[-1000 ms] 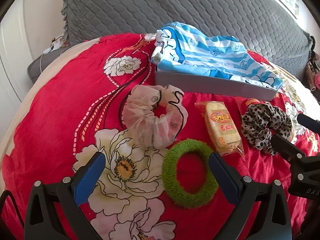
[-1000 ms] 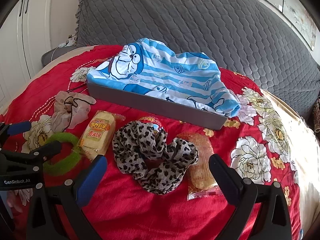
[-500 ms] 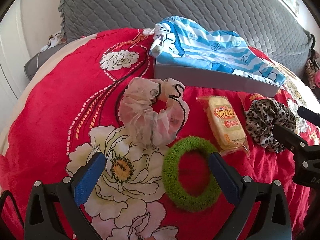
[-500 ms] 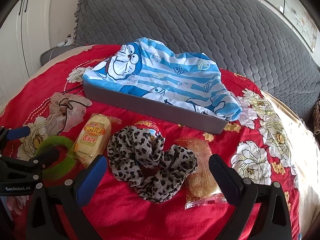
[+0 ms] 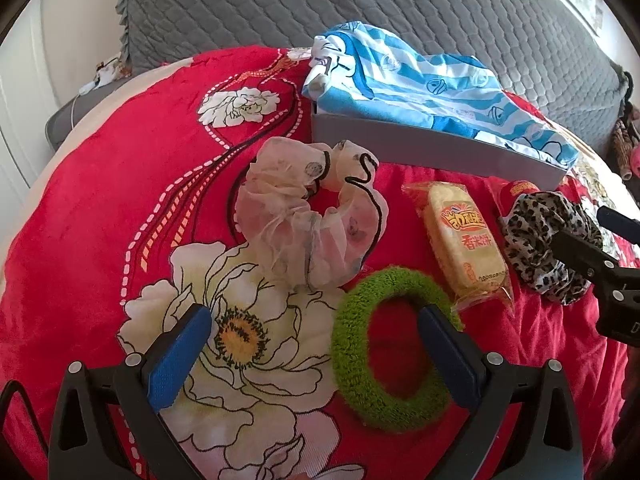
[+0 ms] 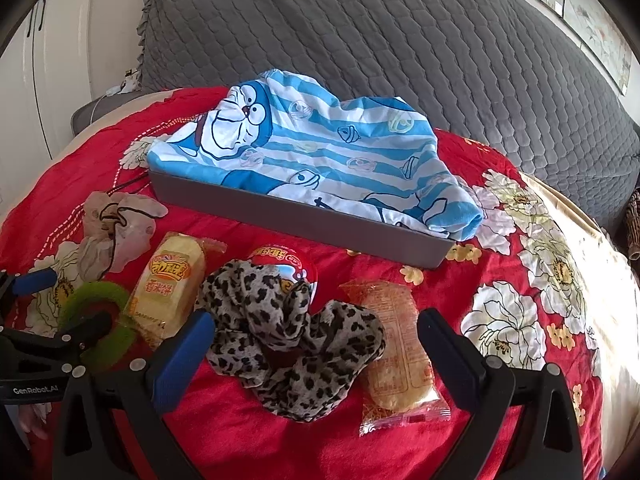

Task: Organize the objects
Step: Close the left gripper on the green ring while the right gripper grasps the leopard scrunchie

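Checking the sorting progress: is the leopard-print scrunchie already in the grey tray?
No, the leopard-print scrunchie lies on the red blanket before the grey tray.

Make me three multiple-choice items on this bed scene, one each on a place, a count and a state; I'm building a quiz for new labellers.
1. Where does the blue-and-white striped cartoon cloth lie?
A. on the grey rectangular tray
B. under the fuzzy green hair ring
C. on the floor

2. How many hair scrunchies are on the red floral blanket?
A. one
B. three
C. five

3. How does the right gripper stand?
A. shut on a snack
B. open around the leopard-print fabric scrunchie
C. out of view

Key: 1 A, the cloth drapes over the tray. 2 B, sheer pink scrunchie, green and leopard. 3 B, its fingers are spread either side of the scrunchie.
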Demonstrator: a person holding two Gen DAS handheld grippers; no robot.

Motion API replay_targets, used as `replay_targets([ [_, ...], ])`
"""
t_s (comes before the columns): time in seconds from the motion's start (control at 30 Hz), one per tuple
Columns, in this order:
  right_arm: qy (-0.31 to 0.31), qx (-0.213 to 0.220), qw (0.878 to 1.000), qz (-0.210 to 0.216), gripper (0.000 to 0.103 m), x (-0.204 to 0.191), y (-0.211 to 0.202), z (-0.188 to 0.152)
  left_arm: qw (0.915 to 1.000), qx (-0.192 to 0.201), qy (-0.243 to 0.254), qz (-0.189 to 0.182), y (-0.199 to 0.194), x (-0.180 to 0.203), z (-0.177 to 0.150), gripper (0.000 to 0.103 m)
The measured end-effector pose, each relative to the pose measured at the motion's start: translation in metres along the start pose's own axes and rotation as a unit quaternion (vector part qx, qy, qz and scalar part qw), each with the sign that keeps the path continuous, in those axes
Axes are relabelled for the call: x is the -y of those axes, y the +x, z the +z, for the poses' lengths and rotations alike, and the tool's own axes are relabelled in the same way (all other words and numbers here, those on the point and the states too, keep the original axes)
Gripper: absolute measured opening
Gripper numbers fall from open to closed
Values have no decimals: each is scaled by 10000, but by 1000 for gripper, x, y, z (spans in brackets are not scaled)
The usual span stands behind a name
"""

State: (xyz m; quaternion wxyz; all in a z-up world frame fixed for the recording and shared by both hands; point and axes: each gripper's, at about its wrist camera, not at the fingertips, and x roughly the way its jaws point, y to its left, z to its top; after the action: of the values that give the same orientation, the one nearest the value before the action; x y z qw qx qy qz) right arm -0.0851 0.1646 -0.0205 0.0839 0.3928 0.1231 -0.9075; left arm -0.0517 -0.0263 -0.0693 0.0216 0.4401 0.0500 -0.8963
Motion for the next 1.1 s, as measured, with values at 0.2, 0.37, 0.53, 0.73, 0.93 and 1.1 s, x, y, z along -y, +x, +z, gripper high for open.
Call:
replay_targets([
  [0.2, -66, -72, 10000, 9, 96, -1, 4, -2, 9999, -11, -15, -119, 2, 1, -1, 103],
  [0.37, -88, -100, 9999, 81, 90, -2, 6, -1, 9997, -13, -58, -243, 1, 0, 0, 103],
  [0.53, -98, -143, 9997, 169, 82, -3, 7, -1, 9992, -38, -98, -376, 0, 0, 1, 102],
  [0.73, -104, -161, 9995, 240, 77, -4, 7, -1, 9989, -65, -5, -463, -1, 3, 1, 99],
  [0.93, -126, -183, 9992, 318, 71, -5, 7, -1, 9989, -102, 49, -466, -1, 4, 0, 96],
  [1.1, -184, -172, 9991, 342, 64, -6, 7, 0, 9986, -79, 145, -495, -3, 6, 0, 88],
])
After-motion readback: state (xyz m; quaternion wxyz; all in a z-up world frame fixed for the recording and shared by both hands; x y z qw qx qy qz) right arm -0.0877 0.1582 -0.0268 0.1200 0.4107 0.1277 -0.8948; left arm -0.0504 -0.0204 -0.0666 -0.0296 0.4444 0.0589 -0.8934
